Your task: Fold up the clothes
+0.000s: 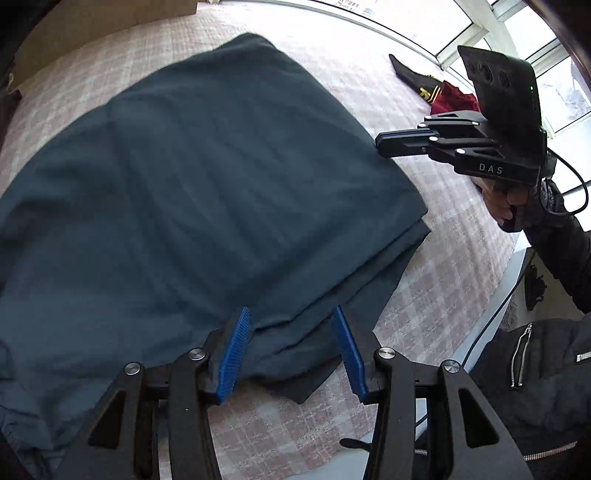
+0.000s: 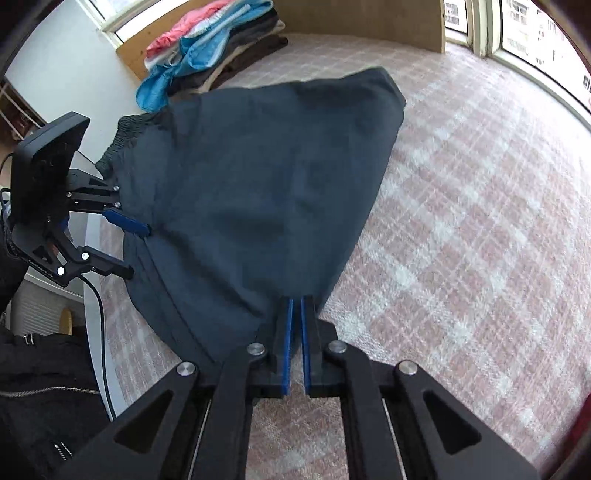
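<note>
Pointing steeply down | left hand-held gripper [image 1: 291,354] apart over dark garment [image 1: 207,177] | right hand-held gripper [image 2: 296,339] together

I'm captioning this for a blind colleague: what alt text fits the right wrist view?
A dark blue garment lies folded on a pink checked bedspread, with the right gripper shut at its near edge. The left gripper stands open at the garment's left side, and a stack of clothes sits behind.

Pink check bedcover [image 2: 480,221]; wood headboard [image 2: 369,22]

Matt dark cloth garment [image 1: 207,192] lies on a rough woven checked bedcover [image 1: 436,295].
</note>
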The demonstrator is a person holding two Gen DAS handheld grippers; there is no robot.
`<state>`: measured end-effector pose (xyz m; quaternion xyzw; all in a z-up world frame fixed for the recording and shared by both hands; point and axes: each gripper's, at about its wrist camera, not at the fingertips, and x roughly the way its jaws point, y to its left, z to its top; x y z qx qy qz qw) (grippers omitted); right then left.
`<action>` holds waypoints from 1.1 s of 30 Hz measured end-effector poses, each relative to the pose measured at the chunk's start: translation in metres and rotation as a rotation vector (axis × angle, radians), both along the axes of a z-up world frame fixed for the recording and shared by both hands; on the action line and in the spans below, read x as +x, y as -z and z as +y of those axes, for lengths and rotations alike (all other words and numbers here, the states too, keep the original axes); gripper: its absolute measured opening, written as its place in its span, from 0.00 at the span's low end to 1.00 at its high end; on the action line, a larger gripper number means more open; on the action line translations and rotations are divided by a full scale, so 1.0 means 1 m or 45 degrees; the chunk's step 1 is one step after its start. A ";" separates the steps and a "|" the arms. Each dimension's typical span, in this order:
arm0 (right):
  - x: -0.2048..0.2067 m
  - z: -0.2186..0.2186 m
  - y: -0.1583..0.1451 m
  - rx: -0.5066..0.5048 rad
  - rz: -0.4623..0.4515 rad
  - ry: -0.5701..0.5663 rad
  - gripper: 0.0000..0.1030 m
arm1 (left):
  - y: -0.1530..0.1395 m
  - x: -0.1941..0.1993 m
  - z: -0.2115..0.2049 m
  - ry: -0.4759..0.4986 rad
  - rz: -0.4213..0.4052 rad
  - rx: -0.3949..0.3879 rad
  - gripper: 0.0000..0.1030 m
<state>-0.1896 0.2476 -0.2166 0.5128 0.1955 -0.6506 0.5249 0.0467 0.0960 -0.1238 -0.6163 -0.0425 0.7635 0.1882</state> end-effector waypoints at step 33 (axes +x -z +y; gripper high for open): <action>-0.152 -0.081 0.015 -0.295 -0.483 0.275 0.05 | 0.007 -0.071 0.130 -0.165 0.279 -0.010 0.06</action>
